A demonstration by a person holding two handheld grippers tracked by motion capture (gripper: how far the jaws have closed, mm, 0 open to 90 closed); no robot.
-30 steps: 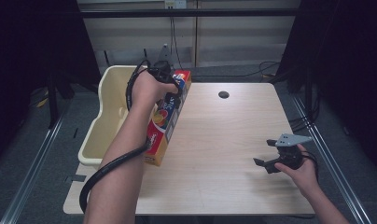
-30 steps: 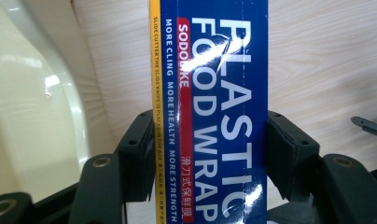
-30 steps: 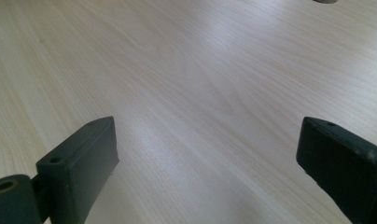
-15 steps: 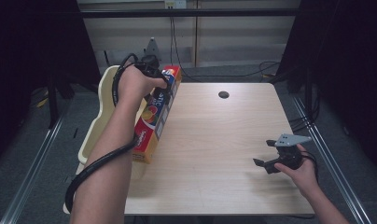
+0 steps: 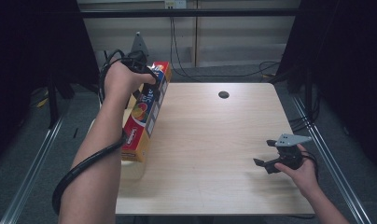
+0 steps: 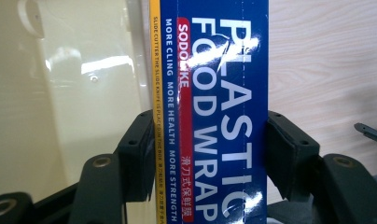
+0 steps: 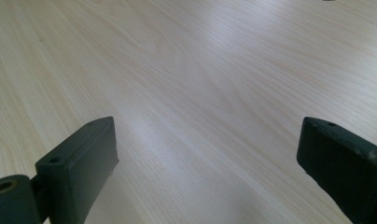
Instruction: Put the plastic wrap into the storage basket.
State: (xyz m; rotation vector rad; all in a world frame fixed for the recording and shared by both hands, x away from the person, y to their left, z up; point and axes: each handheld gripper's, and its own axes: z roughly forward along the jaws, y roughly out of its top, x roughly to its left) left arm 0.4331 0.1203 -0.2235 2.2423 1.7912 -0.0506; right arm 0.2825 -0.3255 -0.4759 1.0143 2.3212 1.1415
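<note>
Leftward shift noted: left tongs (image 5: 147, 74) and the plastic food wrap box (image 5: 147, 109) now sit further toward the desk's (image 5: 214, 140) left edge than a second ago.
Left tongs are clamped across the box (image 6: 214, 112), jaws pressing both long sides; cream tub (image 6: 60, 93) lies just beyond, left of them. Right tongs (image 5: 266, 163) held wide apart, gripping nothing, low over bare desk (image 7: 200, 70), well apart from the box.

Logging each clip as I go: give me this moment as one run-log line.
left gripper: shut on plastic wrap box, raised at table's left edge beside cream bin | right gripper: open, holding nothing, low over table
</note>
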